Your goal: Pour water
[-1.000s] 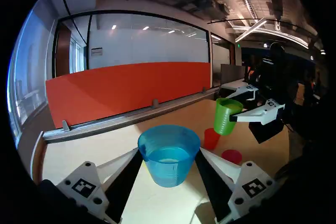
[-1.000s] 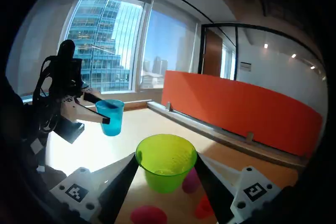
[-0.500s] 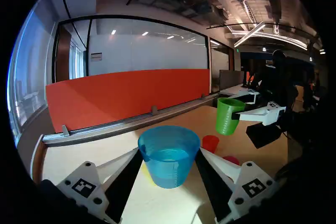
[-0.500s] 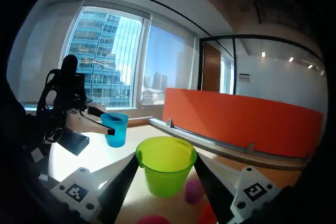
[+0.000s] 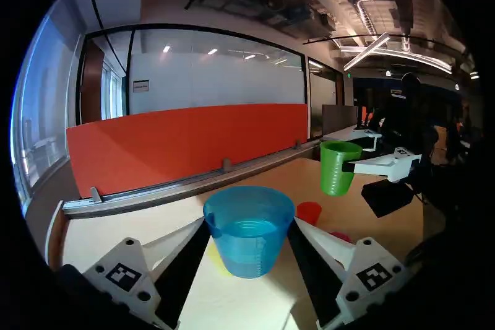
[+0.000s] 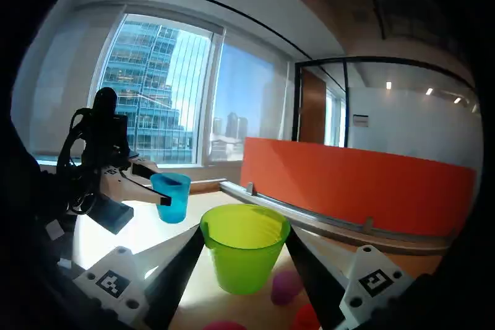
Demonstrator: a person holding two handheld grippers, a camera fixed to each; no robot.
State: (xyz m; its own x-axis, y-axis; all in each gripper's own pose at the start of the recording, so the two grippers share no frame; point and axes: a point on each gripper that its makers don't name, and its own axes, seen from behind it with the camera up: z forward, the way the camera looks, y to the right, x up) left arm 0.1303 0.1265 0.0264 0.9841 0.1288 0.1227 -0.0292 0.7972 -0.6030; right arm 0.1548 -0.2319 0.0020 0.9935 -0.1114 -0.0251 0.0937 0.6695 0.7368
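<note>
Water in one blue cup, grasped by left gripper, one green cup grasped by right gripper

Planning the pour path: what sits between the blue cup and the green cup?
In the left gripper view, a red cup stands on the table below the gap between blue cup and green cup.

Water cup between left gripper fingers, over table. Second cup between right gripper fingers, seen right of and beyond water cup in left gripper view. Small cup on table behind water cup, slightly right. Partition along table's far edge.
</note>
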